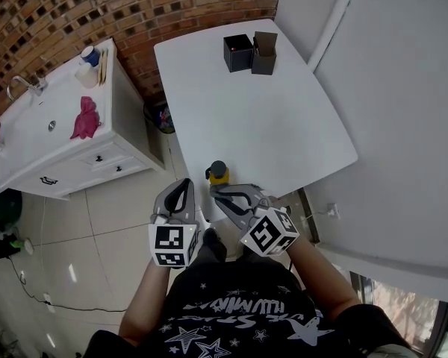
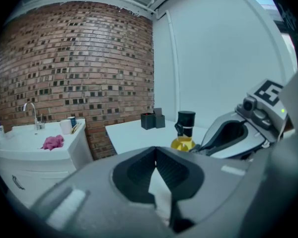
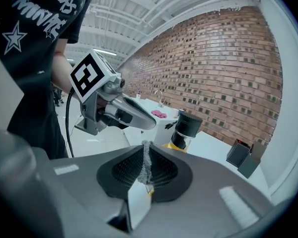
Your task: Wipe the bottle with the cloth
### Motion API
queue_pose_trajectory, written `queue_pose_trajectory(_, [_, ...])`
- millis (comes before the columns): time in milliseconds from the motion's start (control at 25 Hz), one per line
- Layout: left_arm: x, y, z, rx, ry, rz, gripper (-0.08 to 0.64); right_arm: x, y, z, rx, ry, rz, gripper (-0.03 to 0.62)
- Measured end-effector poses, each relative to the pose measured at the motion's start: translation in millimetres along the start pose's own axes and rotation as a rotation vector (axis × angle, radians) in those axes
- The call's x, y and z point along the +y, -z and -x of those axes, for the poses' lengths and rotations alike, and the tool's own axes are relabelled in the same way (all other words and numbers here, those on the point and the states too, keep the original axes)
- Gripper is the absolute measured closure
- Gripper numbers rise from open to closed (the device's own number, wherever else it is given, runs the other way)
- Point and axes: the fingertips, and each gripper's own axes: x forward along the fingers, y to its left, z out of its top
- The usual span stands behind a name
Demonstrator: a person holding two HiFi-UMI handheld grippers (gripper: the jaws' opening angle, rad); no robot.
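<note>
Far left, the pink cloth lies bunched on top of the white sink cabinet, well apart from everything else. Coming in, my left hand-held gripper hangs over the floor just off the near edge of the desk, clenched tight with nothing in it. Just right of its tip, the bottle stands upright at the desk's near edge, black cap on, yellow liquid inside. Right beside that is my right hand-held gripper, tip close to the bottle, jaws pressed together too; I see a thin grey fuzzy line at the seam and can't say what it is. Far right on the desk, two black boxes.
</note>
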Motion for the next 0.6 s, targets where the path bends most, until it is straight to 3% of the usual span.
queue_pose_trajectory(600, [-2.2, -4.6, -1.3, 0.026, 0.003, 0.046, 0.555, 7.3, 39.0, -18.0, 0.082, -0.028, 0.005, 0.557])
